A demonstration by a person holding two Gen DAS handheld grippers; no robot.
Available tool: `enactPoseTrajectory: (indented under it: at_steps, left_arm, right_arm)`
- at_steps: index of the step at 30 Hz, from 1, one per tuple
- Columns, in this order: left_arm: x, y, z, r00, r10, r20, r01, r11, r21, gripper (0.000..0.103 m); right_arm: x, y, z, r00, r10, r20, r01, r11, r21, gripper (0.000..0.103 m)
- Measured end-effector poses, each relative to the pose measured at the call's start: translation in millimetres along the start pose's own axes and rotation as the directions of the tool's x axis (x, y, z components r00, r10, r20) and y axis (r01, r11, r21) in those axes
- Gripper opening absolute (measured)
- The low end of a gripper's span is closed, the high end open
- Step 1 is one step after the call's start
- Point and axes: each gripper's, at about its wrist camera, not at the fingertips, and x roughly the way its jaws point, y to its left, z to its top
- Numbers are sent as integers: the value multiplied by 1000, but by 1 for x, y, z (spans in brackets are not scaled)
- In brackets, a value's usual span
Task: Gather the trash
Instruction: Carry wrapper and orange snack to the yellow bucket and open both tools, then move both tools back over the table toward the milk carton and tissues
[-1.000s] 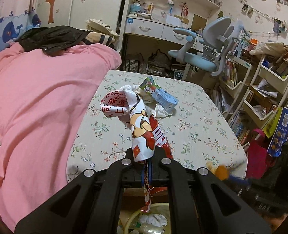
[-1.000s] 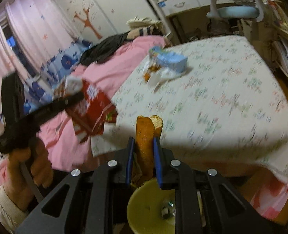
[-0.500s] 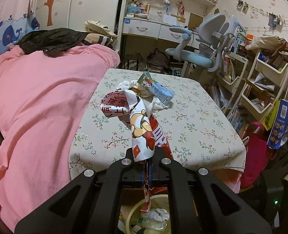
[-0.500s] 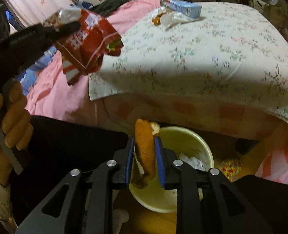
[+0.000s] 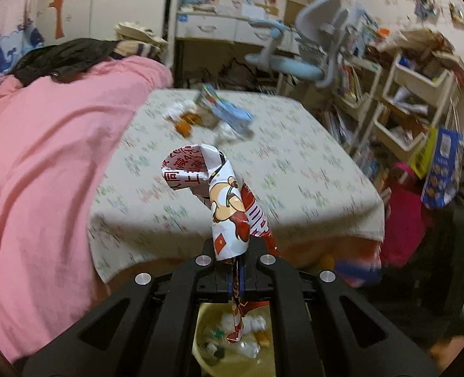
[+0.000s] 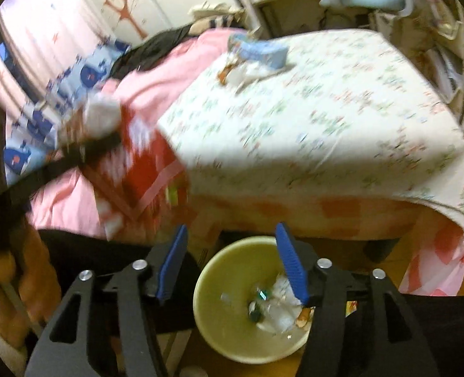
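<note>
While your left gripper (image 5: 235,270) stays pinched tight on the red-and-white snack wrapper (image 5: 228,207), the wrapper stands up past the fingers and its tail hangs over the yellow bin (image 5: 206,355). Your right gripper (image 6: 232,262) has just been opening; its jaws stand wide apart with nothing between them, directly above the bin (image 6: 219,286), which holds crumpled scraps. More trash, a blue carton (image 6: 260,51) and white wrappers (image 6: 247,73), sits at the far side of the floral tablecloth (image 6: 341,119). Views are motion-blurred.
</note>
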Motion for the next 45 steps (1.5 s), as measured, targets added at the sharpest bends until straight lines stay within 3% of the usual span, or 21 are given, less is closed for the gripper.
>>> enactPoseTrajectory:
  at_steps: [7,10,12,24,31,45]
  left_arm:
    - [18,-27,-34,985,-34,-169,49,995,85,6]
    - [22,-34,-42,979,-18,-201,42,992,116,20]
    - [20,-35,-43,982,-1,-188,23,993,116,43]
    - [0,-23,-33,991,124,-49,-119,988,94,72]
    - [-6,-15,-28,985,170,4,-170,984,61,79]
    - [-10,-10,-26,979,199,43,-200,979,38,83]
  right_arm:
    - [-20,-13,8,993,-51,110,43,997,68,67]
    - [-24,-17,8,989,-68,130,57,994,89,71]
    - [-26,-18,7,988,-72,137,59,994,94,72]
    - [-28,-15,8,983,-101,156,92,994,67,77]
    - [-28,-10,8,976,-130,173,126,991,37,82]
    - [-26,-8,8,975,-144,169,142,990,23,84]
